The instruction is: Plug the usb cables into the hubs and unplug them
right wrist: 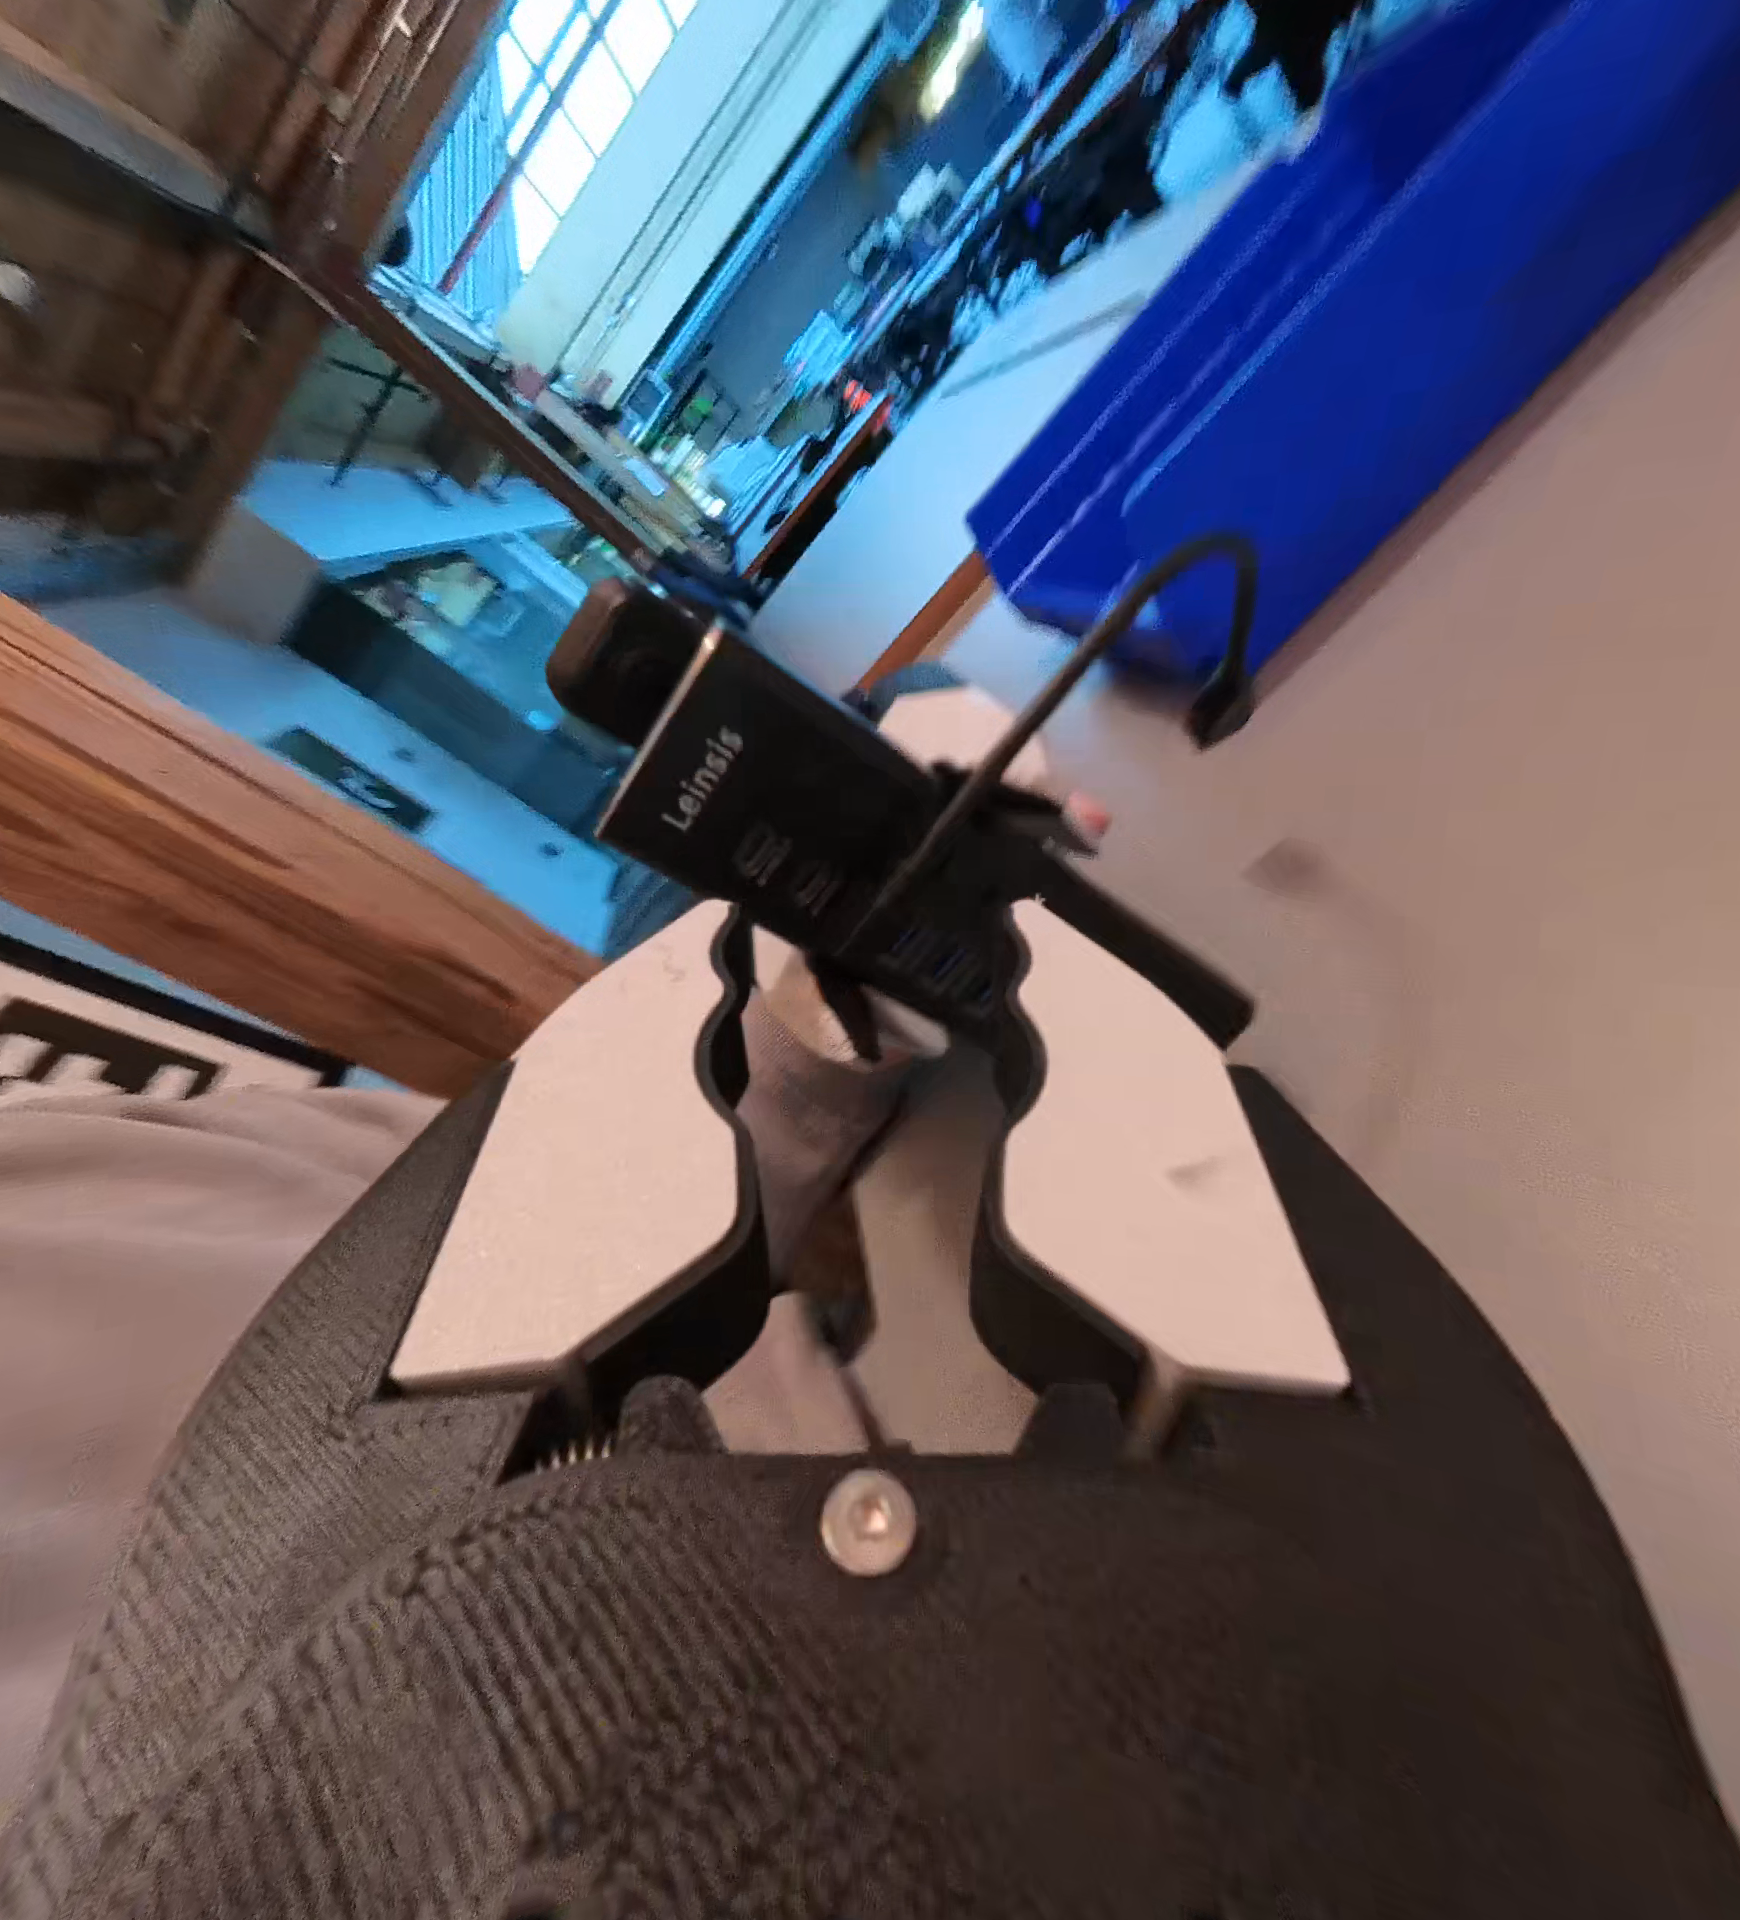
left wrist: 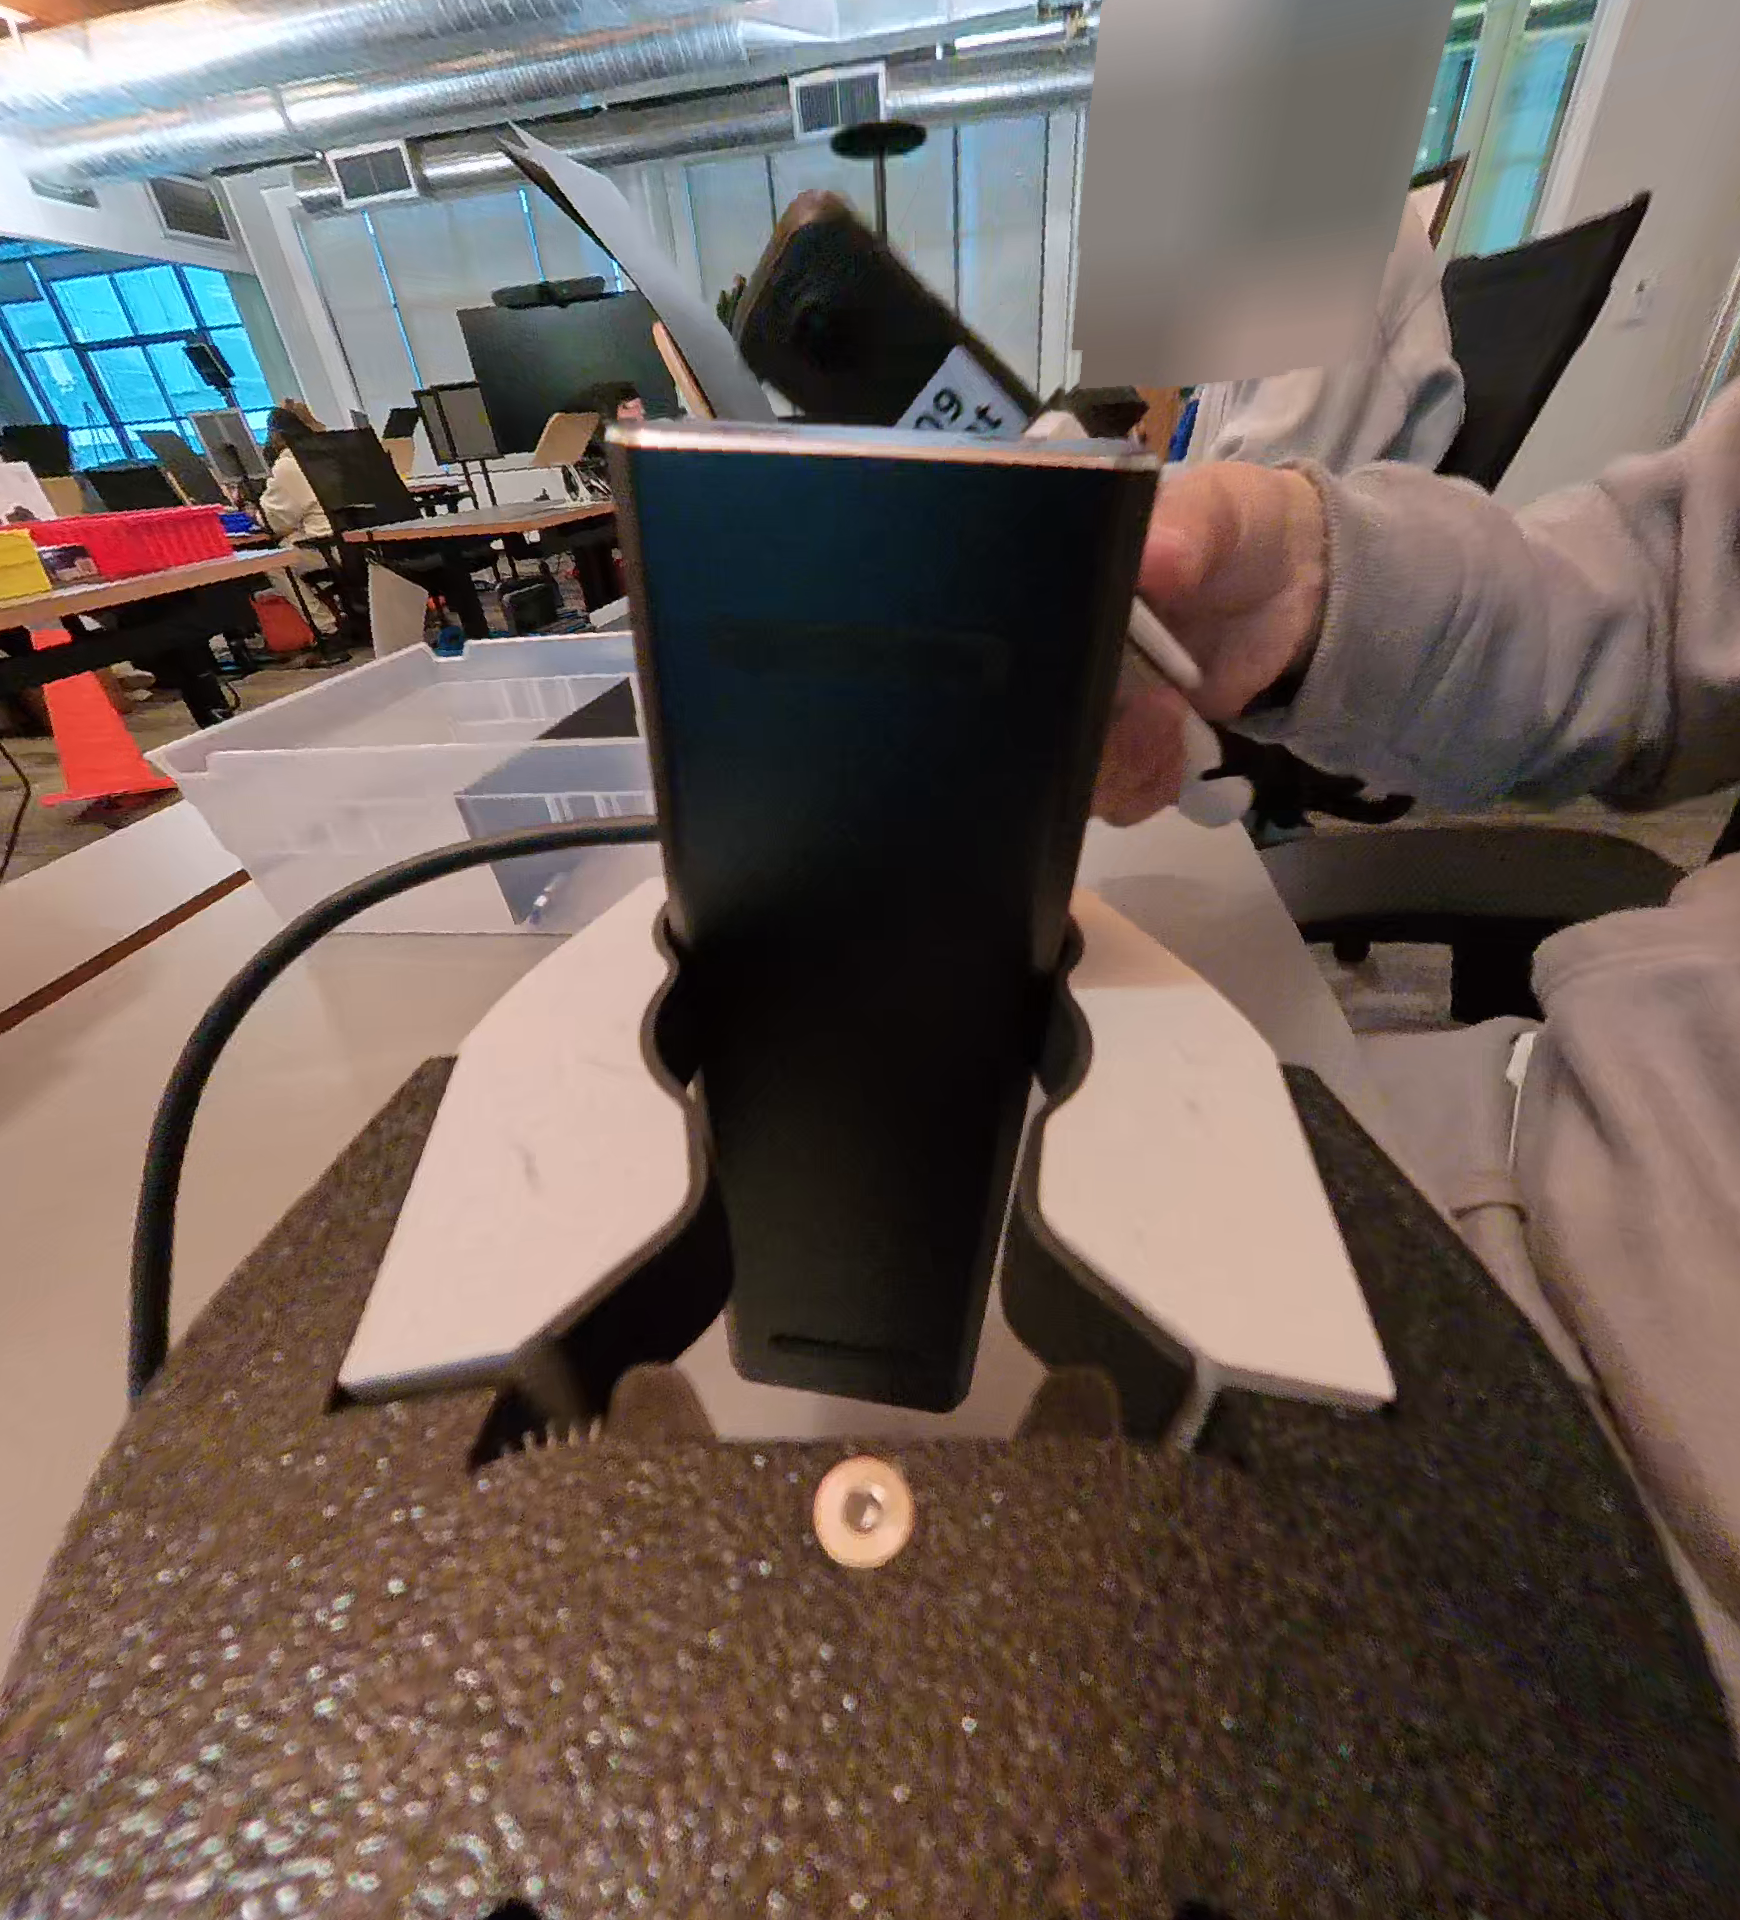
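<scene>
My left gripper [left wrist: 866, 977] is shut on a dark rectangular USB hub [left wrist: 876, 790] that points away along the fingers. A black cable [left wrist: 222, 997] curves round from the left and goes behind it. In the right wrist view the same hub [right wrist: 772, 790] lies just past my right gripper [right wrist: 871, 971], blue ports towards me. The jaws stand a little apart at the hub's port edge. A thin black USB cable [right wrist: 1001, 748] rises from there and arcs over to a free plug [right wrist: 1221, 707]. Blur hides whether the jaws hold anything.
White plastic bins [left wrist: 398, 769] stand behind the hub on the pale table [left wrist: 45, 1195]. A hand in a grey sleeve [left wrist: 1230, 613] holds the right gripper's body [left wrist: 845, 312] beyond the hub. A blue bin [right wrist: 1365, 364] sits on the table; a wooden beam [right wrist: 170, 831] is at left.
</scene>
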